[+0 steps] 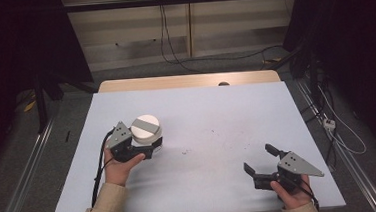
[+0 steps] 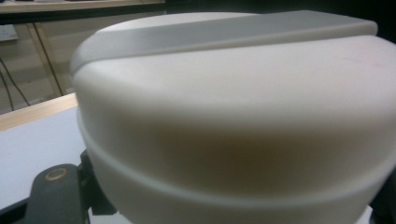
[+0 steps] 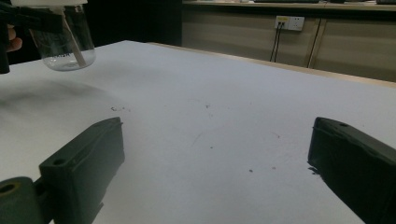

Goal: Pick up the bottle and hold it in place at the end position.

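While clamping jar (image 1: 146,131), left gripper (image 1: 151,147)

I see a cream-white lid (image 1: 146,129) crossed by a grey bar, on a clear jar (image 3: 65,44); my grippers' jaws are black, their top plates grey; the table (image 1: 211,114) is pale blue-grey, flecked with dark specks, edged in light wood.

jar (image 1: 146,130) at table's (image 1: 216,114) left, in left gripper (image 1: 151,149); right gripper (image 1: 261,159) near right.
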`<state>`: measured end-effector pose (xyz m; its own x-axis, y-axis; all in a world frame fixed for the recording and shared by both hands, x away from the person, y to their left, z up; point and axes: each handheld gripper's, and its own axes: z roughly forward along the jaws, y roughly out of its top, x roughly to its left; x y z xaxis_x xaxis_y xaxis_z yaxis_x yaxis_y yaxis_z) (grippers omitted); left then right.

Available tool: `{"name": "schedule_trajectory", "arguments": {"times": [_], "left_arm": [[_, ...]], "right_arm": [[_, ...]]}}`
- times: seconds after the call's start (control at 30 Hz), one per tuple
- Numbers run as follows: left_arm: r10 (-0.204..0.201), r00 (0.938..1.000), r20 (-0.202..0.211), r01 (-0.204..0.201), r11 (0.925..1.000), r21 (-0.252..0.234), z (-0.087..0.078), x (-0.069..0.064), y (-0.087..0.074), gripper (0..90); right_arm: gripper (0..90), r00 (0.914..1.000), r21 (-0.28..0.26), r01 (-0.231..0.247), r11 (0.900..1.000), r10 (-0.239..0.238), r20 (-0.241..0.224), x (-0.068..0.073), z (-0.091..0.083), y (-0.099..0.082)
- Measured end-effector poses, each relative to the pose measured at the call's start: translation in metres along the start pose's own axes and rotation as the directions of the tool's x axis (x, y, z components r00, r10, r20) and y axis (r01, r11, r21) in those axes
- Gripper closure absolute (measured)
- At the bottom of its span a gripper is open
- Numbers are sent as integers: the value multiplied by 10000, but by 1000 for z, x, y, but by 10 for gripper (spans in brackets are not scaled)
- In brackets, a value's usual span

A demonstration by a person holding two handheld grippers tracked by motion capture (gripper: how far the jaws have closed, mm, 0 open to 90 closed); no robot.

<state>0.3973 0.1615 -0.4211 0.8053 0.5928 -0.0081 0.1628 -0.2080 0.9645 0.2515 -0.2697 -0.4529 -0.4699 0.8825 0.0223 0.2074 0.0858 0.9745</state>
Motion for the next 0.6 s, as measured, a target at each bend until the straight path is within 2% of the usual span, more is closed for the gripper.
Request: {"name": "schedule_trajectory", "arguments": {"times": [0.2, 0.37, 0.6], "left_arm": [[-21, 9999, 126, 19, 9999, 157, 12, -1, 2, 184], [122, 9996, 236, -126, 9998, 175, 20, -2, 4, 184], [31, 9997, 252, -36, 9998, 197, 29, -2, 4, 184]], "right_arm": [[33, 10000, -2, -15, 10000, 15, 13, -1, 1, 0], [33, 10000, -19, 1, 10000, -1, -2, -1, 1, 0], [32, 10000, -29, -29, 10000, 29, -15, -1, 1, 0]]}}
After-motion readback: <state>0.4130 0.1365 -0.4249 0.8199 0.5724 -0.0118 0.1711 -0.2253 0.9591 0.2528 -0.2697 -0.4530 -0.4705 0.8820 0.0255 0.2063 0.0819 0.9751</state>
